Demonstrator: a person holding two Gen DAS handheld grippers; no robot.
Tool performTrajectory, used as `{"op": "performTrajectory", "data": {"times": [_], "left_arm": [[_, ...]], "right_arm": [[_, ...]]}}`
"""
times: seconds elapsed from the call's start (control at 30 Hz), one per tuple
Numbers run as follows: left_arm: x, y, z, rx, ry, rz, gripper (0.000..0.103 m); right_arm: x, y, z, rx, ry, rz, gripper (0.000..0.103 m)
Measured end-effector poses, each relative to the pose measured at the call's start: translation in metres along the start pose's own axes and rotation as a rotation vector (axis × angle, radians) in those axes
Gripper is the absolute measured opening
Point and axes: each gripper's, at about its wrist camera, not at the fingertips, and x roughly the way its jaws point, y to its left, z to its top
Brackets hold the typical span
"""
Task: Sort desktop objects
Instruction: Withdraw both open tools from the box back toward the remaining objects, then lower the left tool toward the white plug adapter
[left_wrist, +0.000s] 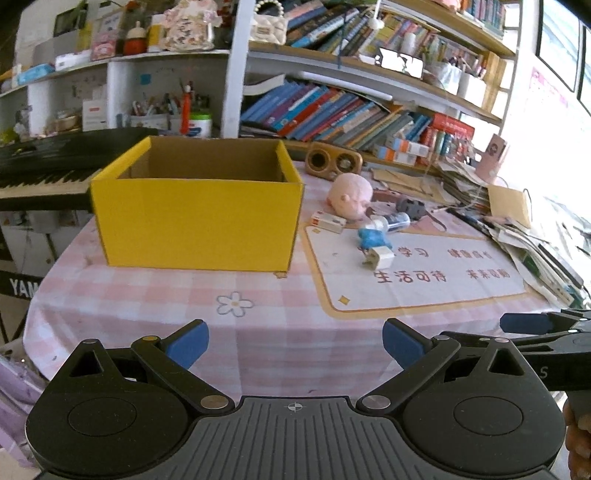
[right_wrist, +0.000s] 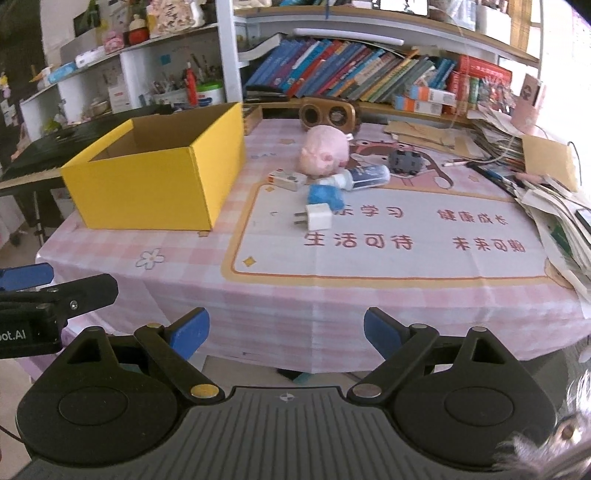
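A yellow cardboard box (left_wrist: 195, 206) (right_wrist: 155, 177) stands open-topped on the left of the pink checked table, and what I see of its inside is bare. To its right lies a cluster: a pink doll head (left_wrist: 351, 195) (right_wrist: 325, 155), a white and red small box (left_wrist: 328, 221) (right_wrist: 288, 180), a bottle with a blue label (left_wrist: 393, 222) (right_wrist: 364, 176), a blue figure (left_wrist: 373, 238) (right_wrist: 325, 195) and a white plug adapter (left_wrist: 380, 257) (right_wrist: 317, 216). My left gripper (left_wrist: 295, 341) and right gripper (right_wrist: 286, 332) hang open over the near table edge, nothing between the fingers.
A wooden speaker (left_wrist: 332, 160) and a dark grey part (right_wrist: 404, 161) sit behind the cluster. Paper and book stacks (right_wrist: 554, 206) crowd the right edge. A keyboard (left_wrist: 44, 173) stands left of the table. Shelves of books rise behind. A printed mat (right_wrist: 388, 236) covers the table's right half.
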Motion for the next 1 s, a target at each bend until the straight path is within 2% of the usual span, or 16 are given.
{"op": "performTrajectory", "data": {"times": [0.4,1.0], "left_arm": [[0.024,-0.026,0.011,0.055,0.021,-0.050,0.102],[0.077,-0.069,0.036,0.080,0.056,-0.092,0.102]], "right_arm": [[0.005,-0.029,0.002,0.052,0.011,-0.058,0.093],[0.033,-0.079,0.024,0.066,0.034,-0.083,0.093]]}}
